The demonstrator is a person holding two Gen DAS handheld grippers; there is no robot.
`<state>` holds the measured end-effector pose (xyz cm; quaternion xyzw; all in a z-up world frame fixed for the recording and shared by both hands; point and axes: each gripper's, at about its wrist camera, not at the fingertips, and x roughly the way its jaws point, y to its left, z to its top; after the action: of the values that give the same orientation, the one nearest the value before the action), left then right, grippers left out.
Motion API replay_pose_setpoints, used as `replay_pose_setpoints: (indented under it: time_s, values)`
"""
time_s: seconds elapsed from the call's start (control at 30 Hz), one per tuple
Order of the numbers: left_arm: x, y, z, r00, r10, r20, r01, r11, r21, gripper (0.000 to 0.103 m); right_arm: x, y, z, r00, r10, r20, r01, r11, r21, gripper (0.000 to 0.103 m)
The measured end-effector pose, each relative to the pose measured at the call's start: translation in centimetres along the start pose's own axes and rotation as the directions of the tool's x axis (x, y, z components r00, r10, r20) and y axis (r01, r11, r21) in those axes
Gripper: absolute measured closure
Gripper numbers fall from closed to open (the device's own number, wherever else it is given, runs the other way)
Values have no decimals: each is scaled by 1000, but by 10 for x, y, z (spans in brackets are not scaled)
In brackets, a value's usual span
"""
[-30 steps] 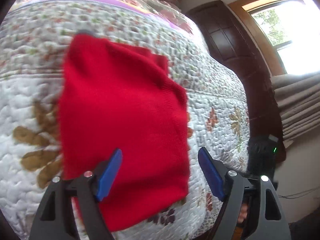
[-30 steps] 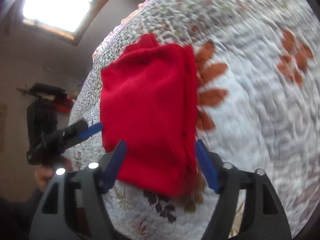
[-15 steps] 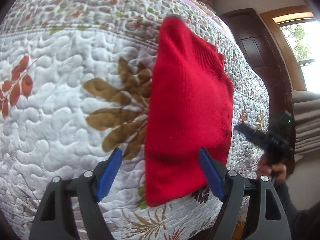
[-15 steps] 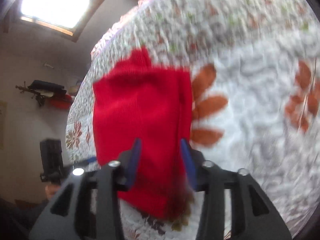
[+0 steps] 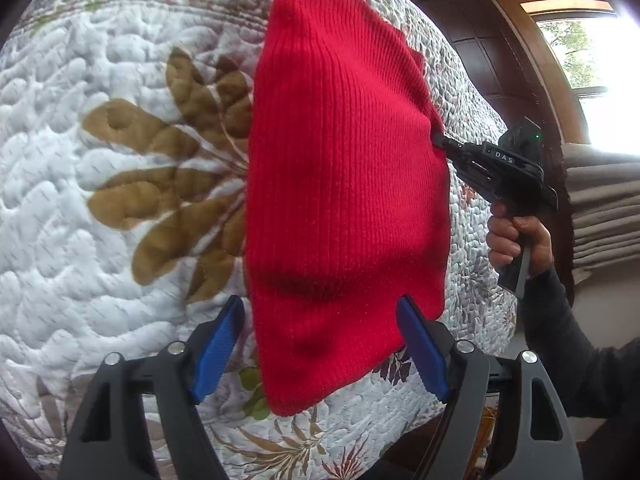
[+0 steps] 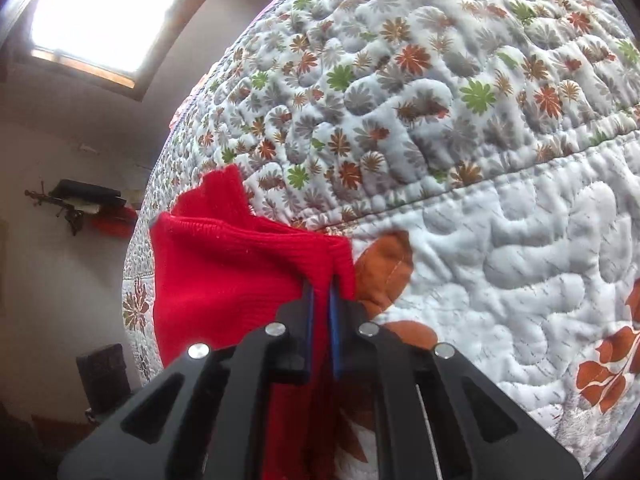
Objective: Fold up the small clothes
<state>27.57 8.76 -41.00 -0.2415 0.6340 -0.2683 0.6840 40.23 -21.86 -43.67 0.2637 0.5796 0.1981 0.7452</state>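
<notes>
The red rib-knit garment, already folded into a narrow panel, lay flat on the white floral quilted bedspread, beside a brown leaf motif. The right gripper was clenched on the garment's edge; its blue pads pinched a ridge of knit between them, and the cloth rose slightly at that point. From the left wrist view, the same tool was seen nosed into the garment's far side, gripped by a person's hand in a dark sleeve. The left gripper was released, its jaws spread wide and straddling the near hem, touching nothing that could be confirmed. Judgement: right side held an edge in order to carry it over for the next fold; left was probably positioned to pin or take the near end. Risk: the layers could slip apart if lifted by one edge.
</notes>
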Motion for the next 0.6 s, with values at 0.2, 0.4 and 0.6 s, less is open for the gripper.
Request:
replay_pose_setpoints:
  time_s: [0.2,0.4,0.6]
  values:
    - [7,9,10,998,-56,-22,56,998,-4,24,-16,-1,1,995,100,-25,-100,995,-20,26]
    - [16,2,16,997,-52,-55,54,998,30,22,-15,-35,2,977,173,-124,-172,985,24,26]
    - [20,-3,18,996,-41,-76,44,998,36,22,-18,-59,12,955,258,-149,-250,965,74,27]
